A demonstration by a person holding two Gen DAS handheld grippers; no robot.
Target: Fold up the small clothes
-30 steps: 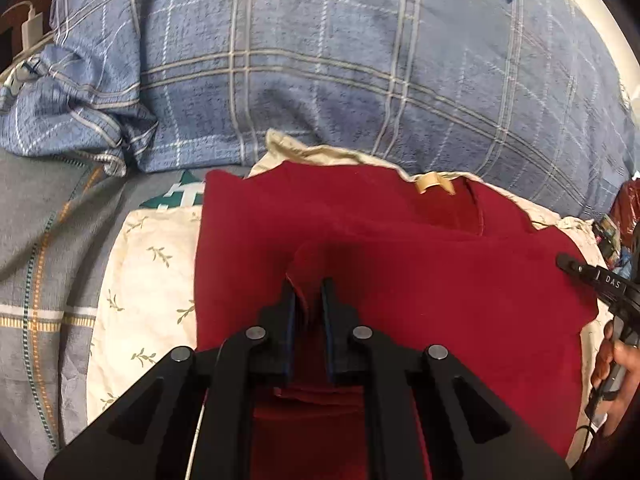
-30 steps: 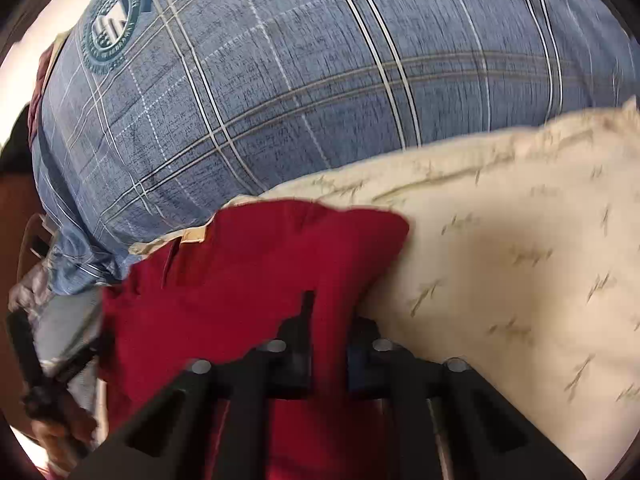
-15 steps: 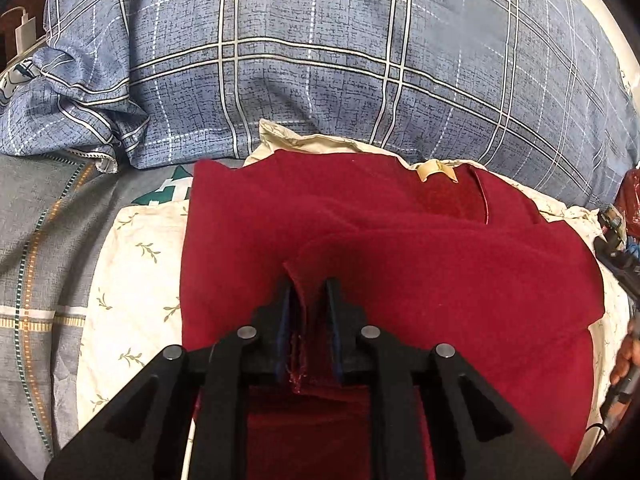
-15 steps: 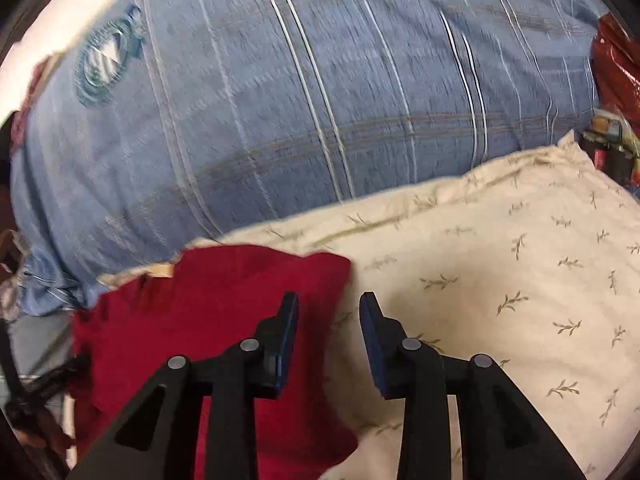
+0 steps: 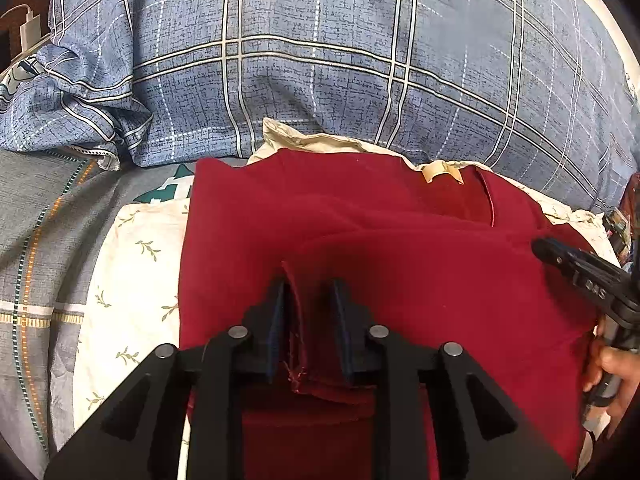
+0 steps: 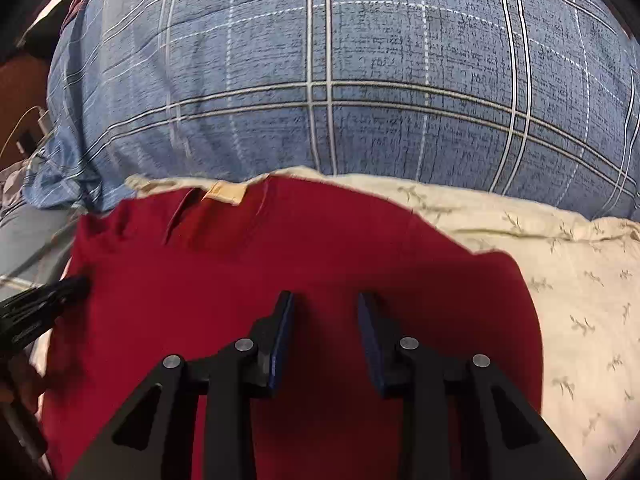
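Observation:
A dark red garment (image 5: 400, 272) lies partly folded on a cream leaf-print pillow (image 5: 132, 280), its tan neck label (image 5: 440, 170) at the far edge. My left gripper (image 5: 310, 292) stands over its near left part with the jaws a little apart; a raised red fold sits between them against the left finger. My right gripper (image 6: 326, 304) is open above the garment (image 6: 280, 264), holding nothing. The right gripper also shows at the right edge of the left wrist view (image 5: 580, 272), and the left gripper at the left edge of the right wrist view (image 6: 40, 304).
A large blue plaid pillow (image 5: 340, 60) rises just behind the garment. A grey striped sheet (image 5: 36, 232) lies to the left. A white charger and cable (image 5: 28, 28) sit at the far left. The cream pillow (image 6: 580, 280) extends right of the garment.
My right gripper let go of the red cloth, opened and swung back over the garment. My left gripper's jaws have parted a little; the fold between them now hangs loose.

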